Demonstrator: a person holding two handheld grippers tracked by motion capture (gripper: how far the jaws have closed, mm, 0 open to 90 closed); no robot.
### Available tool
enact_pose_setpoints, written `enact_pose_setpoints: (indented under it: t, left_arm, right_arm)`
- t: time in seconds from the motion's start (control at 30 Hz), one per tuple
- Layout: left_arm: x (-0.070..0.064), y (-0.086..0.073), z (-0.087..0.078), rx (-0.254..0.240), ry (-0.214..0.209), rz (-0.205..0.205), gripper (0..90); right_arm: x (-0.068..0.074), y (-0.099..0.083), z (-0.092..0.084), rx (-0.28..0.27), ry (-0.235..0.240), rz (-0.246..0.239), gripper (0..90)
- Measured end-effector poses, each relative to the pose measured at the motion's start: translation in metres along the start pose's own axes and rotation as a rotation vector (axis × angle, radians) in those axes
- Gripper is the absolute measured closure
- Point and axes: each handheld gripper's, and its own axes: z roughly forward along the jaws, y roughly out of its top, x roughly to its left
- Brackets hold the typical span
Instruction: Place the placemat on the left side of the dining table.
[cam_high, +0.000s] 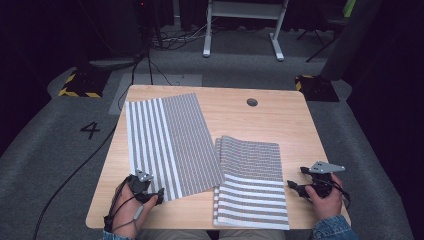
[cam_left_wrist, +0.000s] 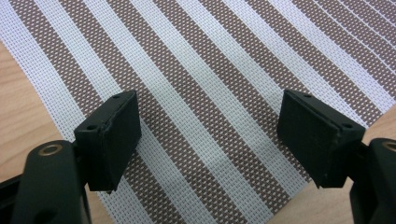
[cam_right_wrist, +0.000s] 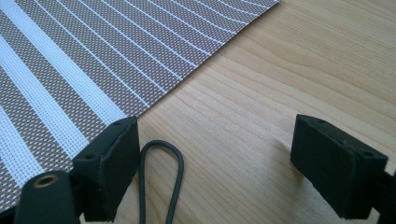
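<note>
1. Left gripper, at the near left of the worktop in the high view, held in the person's left hand. Its tip lies at the near edge of the left placemat.
2. Left placemat, lying flat and unfolded on the left half of the worktop, its length running from the far edge toward the person. Broad white and brown stripes cover its left part; a finer weave covers its right part.
3. Fingers of the left gripper, seen in the left gripper view: the two black pads stand wide apart over the broad-striped corner of the left placemat, with nothing clamped between them. Whether the pads rest on the weave cannot be told.
4. Right placemat, at the near centre-right of the worktop, just beside the left placemat. Its far portion bears the fine weave, its near portion the broad stripes.
5. Right gripper, held in the right hand at the near right, just beside the right edge of the right placemat.
6. Fingers of the right gripper, in the right gripper view: apart over bare wood, holding nothing. The placemat edge lies beside the left finger, and a loop of dark cable rests on the wood between them.
</note>
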Motion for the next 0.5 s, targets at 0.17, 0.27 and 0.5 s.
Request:
enact_pose_setpoints:
  t: [0.17, 0.27, 0.5]
  left_arm:
    - [0.004, 0.005, 0.0, 0.016, -0.012, 0.04, 27.1]
    - [0.007, 0.008, 0.001, -0.002, -0.027, 0.065, 39.6]
    - [0.02, 0.011, 0.004, -0.053, -0.083, 0.09, 82.6]
  right_arm:
    - [0.0, 0.0, 0.0, 0.001, -0.001, -0.001, 16.0]
    - [0.0, 0.0, 0.0, 0.001, -0.001, -0.002, 16.0]
    - [0.0, 0.0, 0.0, 0.0, 0.0, -0.002, 15.9]
